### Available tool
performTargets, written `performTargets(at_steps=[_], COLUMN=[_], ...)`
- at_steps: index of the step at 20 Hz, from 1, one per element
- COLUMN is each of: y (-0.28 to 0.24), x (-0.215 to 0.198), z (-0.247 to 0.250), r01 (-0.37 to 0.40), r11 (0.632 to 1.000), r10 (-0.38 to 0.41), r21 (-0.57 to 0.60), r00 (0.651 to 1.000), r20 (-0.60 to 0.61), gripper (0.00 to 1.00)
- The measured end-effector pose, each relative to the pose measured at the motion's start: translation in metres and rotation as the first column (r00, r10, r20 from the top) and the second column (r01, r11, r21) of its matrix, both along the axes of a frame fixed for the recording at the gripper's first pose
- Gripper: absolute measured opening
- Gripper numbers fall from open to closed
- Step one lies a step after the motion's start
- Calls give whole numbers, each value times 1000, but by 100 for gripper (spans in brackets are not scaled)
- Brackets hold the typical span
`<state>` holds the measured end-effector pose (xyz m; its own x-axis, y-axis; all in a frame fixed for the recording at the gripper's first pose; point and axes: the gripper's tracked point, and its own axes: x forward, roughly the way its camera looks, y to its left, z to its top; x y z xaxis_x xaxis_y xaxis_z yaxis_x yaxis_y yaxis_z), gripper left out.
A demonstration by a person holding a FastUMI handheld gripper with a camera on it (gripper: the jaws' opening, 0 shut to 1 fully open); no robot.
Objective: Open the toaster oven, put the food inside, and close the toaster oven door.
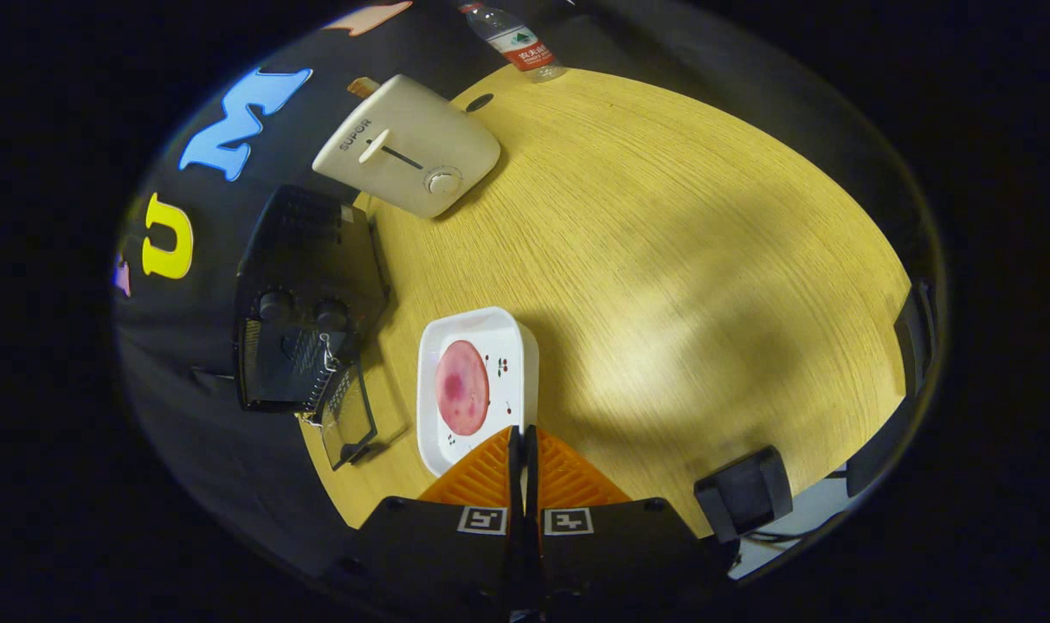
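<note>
We hold the gripper (522, 446) with jaws pressed together, empty, over the near rim of a white plate (518, 350) carrying 1 pink food slice (462, 387). The black toaster oven (304, 303) beside it seems open already. We judge: spread the jaws, then pinch the slice gently.

The word "SUPOR" stood in dark capitals on the pale toaster (408, 156), beside its lever slot. The water bottle (512, 39) beyond the toaster carried a red and white label whose small print was too small to read.
</note>
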<state>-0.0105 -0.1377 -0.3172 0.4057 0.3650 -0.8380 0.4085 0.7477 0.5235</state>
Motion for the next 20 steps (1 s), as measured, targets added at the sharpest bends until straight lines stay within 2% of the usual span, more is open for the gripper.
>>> performTargets(at_steps=[6,15,20], y=[13,56,91], x=[-10,-39,-61], z=[15,34,66], r01=[102,112,113], r11=[991,989,977], r10=[-107,-122,-141], r21=[84,95,179], r00=[993,986,979], r20=[47,110,150], gripper=[2,2,2])
